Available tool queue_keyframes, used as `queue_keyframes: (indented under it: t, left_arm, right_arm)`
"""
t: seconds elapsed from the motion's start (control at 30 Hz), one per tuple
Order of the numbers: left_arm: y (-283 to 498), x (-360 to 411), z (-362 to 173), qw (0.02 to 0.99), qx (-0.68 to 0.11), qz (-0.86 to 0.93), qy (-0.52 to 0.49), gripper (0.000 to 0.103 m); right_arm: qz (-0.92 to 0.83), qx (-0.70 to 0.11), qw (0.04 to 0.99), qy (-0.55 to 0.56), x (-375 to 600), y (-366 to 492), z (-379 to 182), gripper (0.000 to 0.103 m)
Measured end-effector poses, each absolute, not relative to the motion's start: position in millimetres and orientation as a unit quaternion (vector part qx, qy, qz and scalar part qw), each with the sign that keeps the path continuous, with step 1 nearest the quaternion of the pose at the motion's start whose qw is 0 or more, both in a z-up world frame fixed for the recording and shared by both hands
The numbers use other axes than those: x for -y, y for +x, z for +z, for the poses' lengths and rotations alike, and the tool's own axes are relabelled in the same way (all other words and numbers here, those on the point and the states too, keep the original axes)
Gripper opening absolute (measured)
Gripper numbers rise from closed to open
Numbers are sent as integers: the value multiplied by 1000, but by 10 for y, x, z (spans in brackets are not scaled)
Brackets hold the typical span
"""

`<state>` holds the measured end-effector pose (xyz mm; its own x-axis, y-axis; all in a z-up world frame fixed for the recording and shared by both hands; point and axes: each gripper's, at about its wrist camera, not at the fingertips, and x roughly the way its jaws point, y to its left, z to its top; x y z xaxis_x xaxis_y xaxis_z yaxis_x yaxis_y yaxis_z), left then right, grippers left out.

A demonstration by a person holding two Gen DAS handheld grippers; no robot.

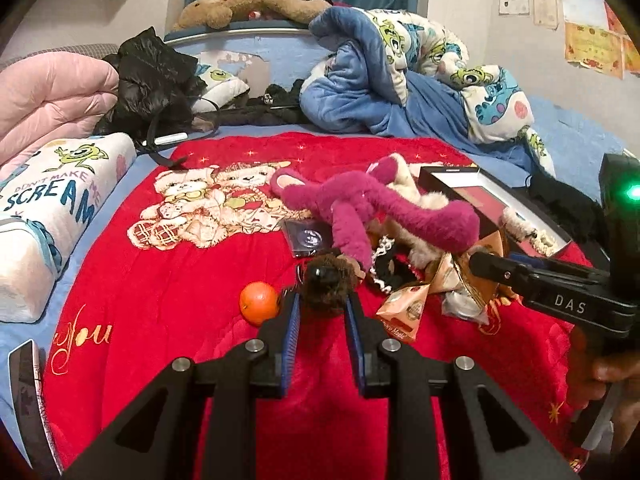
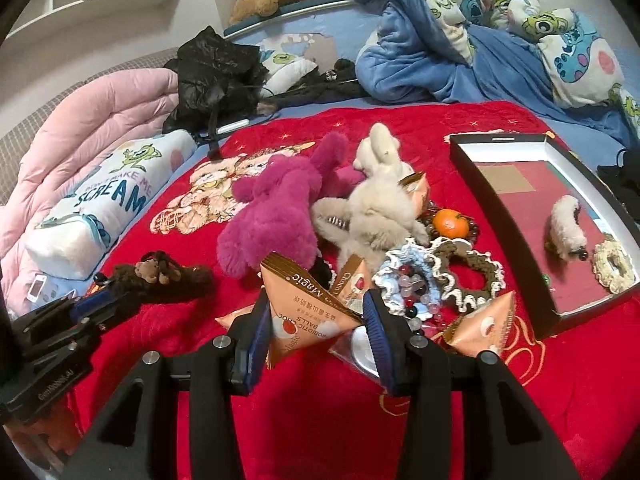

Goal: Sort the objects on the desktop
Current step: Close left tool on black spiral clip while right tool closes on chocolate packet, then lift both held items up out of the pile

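My left gripper (image 1: 322,304) is shut on a brown fuzzy hair clip (image 1: 326,282); the right wrist view shows the clip (image 2: 168,276) held at the gripper's tip on the left. My right gripper (image 2: 316,312) is shut on an orange triangular snack packet (image 2: 308,308) above the red blanket. A magenta plush (image 2: 276,208) and a cream plush (image 2: 376,200) lie in a pile with crocheted scrunchies (image 2: 460,276), beads (image 2: 412,292) and more packets (image 2: 484,324). A black-rimmed box lid (image 2: 500,216) at right holds a fluffy clip (image 2: 566,228) and a cream scrunchie (image 2: 614,266).
An orange (image 1: 259,303) lies by my left fingers; another orange (image 2: 450,223) sits on a dark scrunchie. A red blanket (image 1: 160,300) covers the bed. A printed pillow (image 2: 104,208), pink quilt (image 2: 80,128), black jacket (image 2: 216,68) and blue duvet (image 2: 440,52) border it.
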<state>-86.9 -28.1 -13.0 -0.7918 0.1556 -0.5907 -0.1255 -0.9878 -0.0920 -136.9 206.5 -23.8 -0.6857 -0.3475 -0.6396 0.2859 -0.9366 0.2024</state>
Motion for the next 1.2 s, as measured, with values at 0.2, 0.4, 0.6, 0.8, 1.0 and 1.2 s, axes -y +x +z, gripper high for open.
queue_keyframes:
  t: [0.2, 0.4, 0.6, 0.8, 1.0, 1.2]
  left_arm:
    - [-781, 191, -7, 80, 27, 949, -303, 1]
    - [-804, -13, -44, 94, 6, 942, -322, 1]
    - [-928, -151, -316, 90, -37, 923, -373, 4]
    - [-1061, -147, -493, 88, -38, 915, -391, 47]
    - [-1264, -216, -733, 86, -62, 904, -413, 49]
    - [-1482, -272, -883, 79, -78, 896, -430, 49]
  right_arm:
    - [-921, 46, 164, 350, -2196, -1272, -160, 43]
    - [-925, 47, 151, 346, -2354, -1177, -96, 43]
    - [-925, 61, 146, 345, -2490, -1145, -62, 43]
    - [-923, 63, 154, 348, -2438, -1190, -70, 43]
    - [-921, 60, 159, 352, -2358, -1224, -123, 43]
    - [-918, 60, 158, 359, -2339, -1311, -203, 43]
